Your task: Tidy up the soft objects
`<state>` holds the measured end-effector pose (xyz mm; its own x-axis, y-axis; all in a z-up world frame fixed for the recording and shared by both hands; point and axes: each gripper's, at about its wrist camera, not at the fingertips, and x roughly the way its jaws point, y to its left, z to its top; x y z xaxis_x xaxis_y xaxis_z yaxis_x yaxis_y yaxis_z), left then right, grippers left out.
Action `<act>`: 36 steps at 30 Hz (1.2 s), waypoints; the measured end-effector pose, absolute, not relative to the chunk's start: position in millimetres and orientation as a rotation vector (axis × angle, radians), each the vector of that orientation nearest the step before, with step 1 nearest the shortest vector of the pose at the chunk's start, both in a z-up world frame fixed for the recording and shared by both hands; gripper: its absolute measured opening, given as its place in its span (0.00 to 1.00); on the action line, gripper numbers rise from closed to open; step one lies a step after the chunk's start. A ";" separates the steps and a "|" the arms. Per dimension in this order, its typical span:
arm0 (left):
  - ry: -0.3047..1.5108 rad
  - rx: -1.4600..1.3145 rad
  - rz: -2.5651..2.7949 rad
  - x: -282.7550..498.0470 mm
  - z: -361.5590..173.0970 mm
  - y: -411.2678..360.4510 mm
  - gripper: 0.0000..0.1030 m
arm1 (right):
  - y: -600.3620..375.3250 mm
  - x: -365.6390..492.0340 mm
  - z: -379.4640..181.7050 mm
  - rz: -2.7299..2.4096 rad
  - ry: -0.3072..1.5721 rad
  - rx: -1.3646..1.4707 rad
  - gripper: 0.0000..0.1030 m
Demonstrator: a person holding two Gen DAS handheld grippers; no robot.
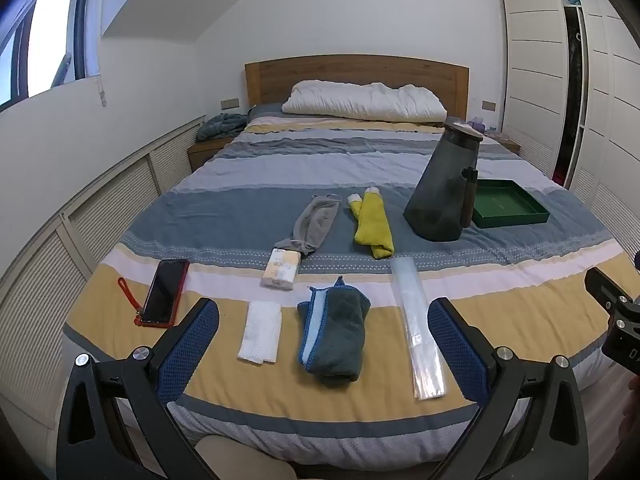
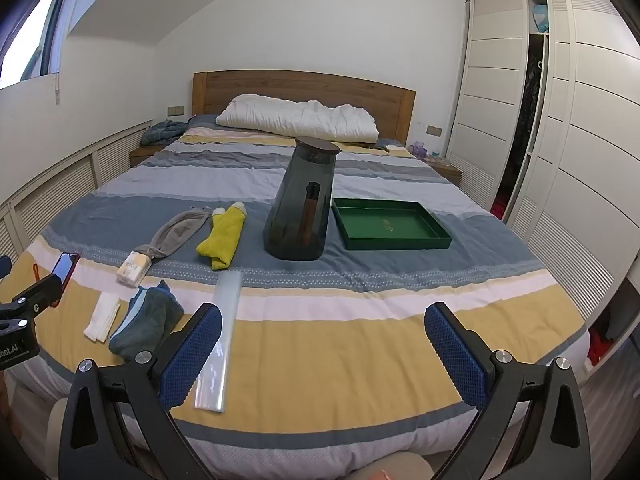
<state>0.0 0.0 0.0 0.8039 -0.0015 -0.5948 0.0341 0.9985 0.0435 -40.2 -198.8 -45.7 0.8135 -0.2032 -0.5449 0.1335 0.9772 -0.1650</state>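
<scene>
both the left hand-held gripper [image 1: 323, 344] and the right hand-held gripper [image 2: 323, 350] are held spread wide and empty above the bed's [image 1: 520, 312] near edge. the soft things are laid out in rows near that edge, seemingly for easy reach: a dark towel [image 1: 336, 336], white cloth [image 1: 261, 332], yellow cloth [image 1: 372, 224] and, perhaps, a grey mask [image 1: 314, 222]. a green tray [image 2: 390, 224] is set toward the right edge, probably to receive them.

Striped bedspread [image 1: 280, 168], yellow towel [image 1: 373, 224], green tray [image 2: 390, 226], red phone [image 1: 165, 293].
</scene>
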 end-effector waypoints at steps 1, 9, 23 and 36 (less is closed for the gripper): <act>0.636 0.051 -0.020 -0.1 0.0 0.1 0.99 | -198.7 -40.3 -45.5 -0.182 0.592 -0.124 1.00; 0.641 0.054 -0.019 1.6 -0.1 1.1 0.99 | -198.5 -39.5 -44.8 -0.184 0.594 -0.125 1.00; 0.638 0.057 -0.021 0.8 0.1 0.6 0.99 | -198.6 -40.3 -44.7 -0.183 0.590 -0.124 1.00; 0.644 0.058 -0.026 -1.4 4.7 -0.4 0.99 | -202.7 -41.3 -43.4 -0.185 0.587 -0.116 1.00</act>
<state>-1.4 -0.4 4.7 0.7993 -0.0063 -0.6009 0.0424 0.9980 0.0460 -41.3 -202.7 -43.4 0.8167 -0.2062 -0.5390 0.1404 0.9769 -0.1610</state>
